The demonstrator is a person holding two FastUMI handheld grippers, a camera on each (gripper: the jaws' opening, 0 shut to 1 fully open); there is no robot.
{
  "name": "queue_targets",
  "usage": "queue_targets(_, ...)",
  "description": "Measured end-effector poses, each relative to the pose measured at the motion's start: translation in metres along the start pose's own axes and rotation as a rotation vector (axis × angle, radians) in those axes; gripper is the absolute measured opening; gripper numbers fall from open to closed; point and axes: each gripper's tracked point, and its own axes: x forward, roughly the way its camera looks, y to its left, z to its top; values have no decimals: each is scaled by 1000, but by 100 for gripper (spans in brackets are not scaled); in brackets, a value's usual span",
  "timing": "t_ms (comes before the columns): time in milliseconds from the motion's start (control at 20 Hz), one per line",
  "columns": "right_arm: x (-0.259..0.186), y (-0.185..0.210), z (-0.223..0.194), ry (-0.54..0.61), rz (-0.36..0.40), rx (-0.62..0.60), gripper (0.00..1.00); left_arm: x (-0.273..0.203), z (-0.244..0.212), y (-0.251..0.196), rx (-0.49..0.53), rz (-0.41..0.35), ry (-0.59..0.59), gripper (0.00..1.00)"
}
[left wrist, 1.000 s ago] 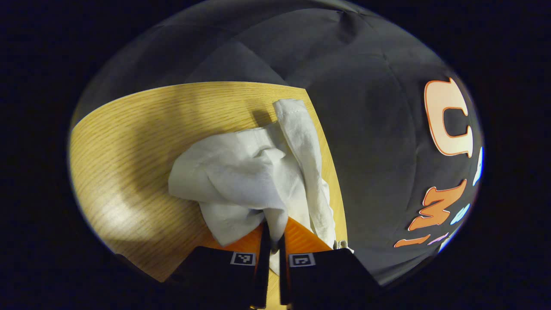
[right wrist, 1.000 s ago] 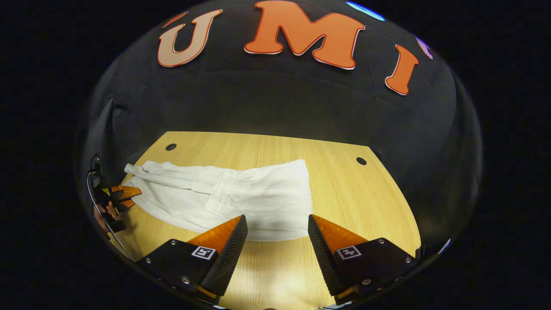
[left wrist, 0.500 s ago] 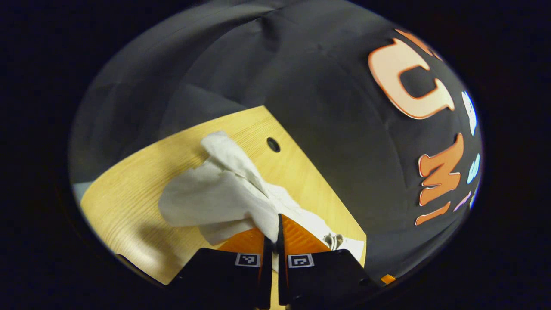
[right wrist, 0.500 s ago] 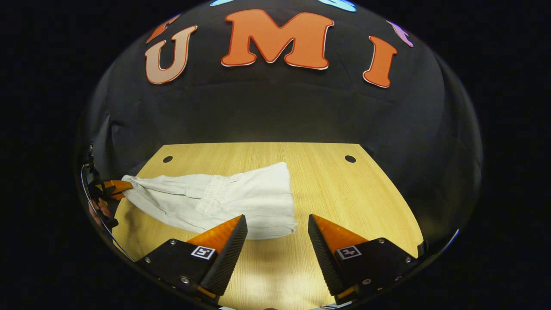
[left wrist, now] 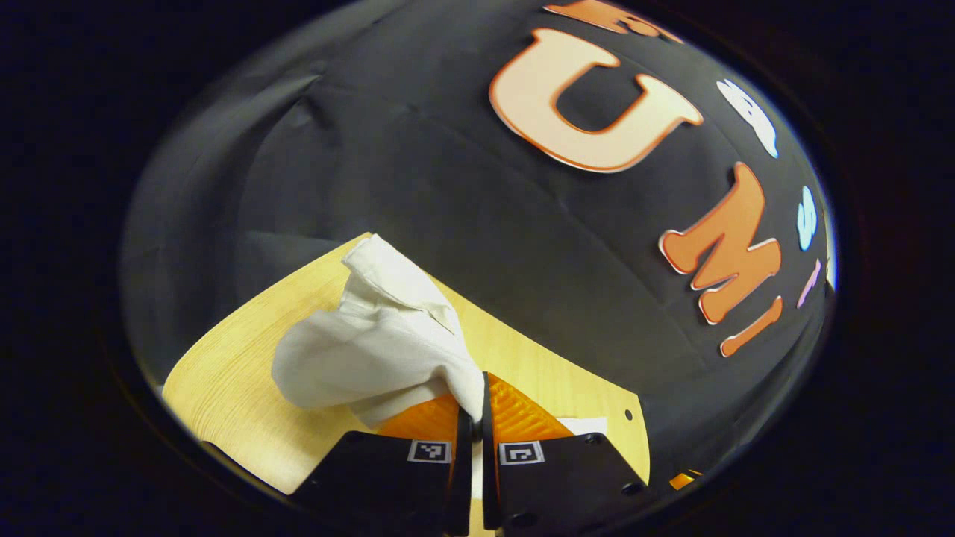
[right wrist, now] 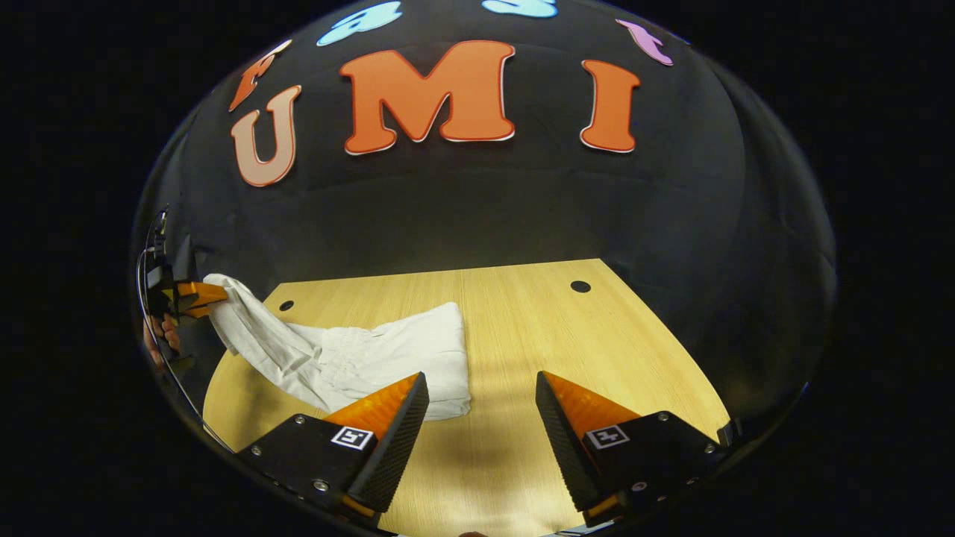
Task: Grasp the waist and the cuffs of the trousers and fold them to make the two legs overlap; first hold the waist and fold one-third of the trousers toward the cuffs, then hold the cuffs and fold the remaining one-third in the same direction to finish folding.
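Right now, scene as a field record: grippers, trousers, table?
left gripper: shut on trousers, one end lifted off the table
right gripper: open, holding nothing, above the table near the trousers' other end
trousers: white, bunched, one end raised at the left gripper, the rest lying on the table
table: light wood, two small holes near the far edge
hand: holds the left gripper

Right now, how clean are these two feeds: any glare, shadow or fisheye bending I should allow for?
Left gripper view: sharp, strong fisheye bend in the table edge; the trousers are bright but keep their folds. Right gripper view: a dark shadow on the table under the open right gripper, a pale glare patch nearer; the left gripper at the rim is small and warped.
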Motion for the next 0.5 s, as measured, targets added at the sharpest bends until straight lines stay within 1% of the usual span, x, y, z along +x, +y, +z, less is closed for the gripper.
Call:
queue_targets(50,-1,-9,0,-2,-1,13,87,5,-3,-17,34,9,15,10)
queue_targets(100,-2,-17,1,-9,0,21,89,11,-6,-35,76,30,31,7)
queue_targets(150,-4,-27,2,-17,-8,15,89,16,-8,-55,111,24,33,10)
queue_targets(250,-6,-41,4,-28,-16,4,89,21,-13,-91,155,1,42,10)
queue_targets(400,-8,-60,4,-41,-7,29,89,33,-28,-142,235,-28,63,10)
queue_targets(450,-9,-67,3,-41,-9,36,90,37,-37,-160,271,-41,72,7)
queue_targets(500,-9,-75,1,-41,-15,44,89,44,-48,-181,317,-49,82,10)
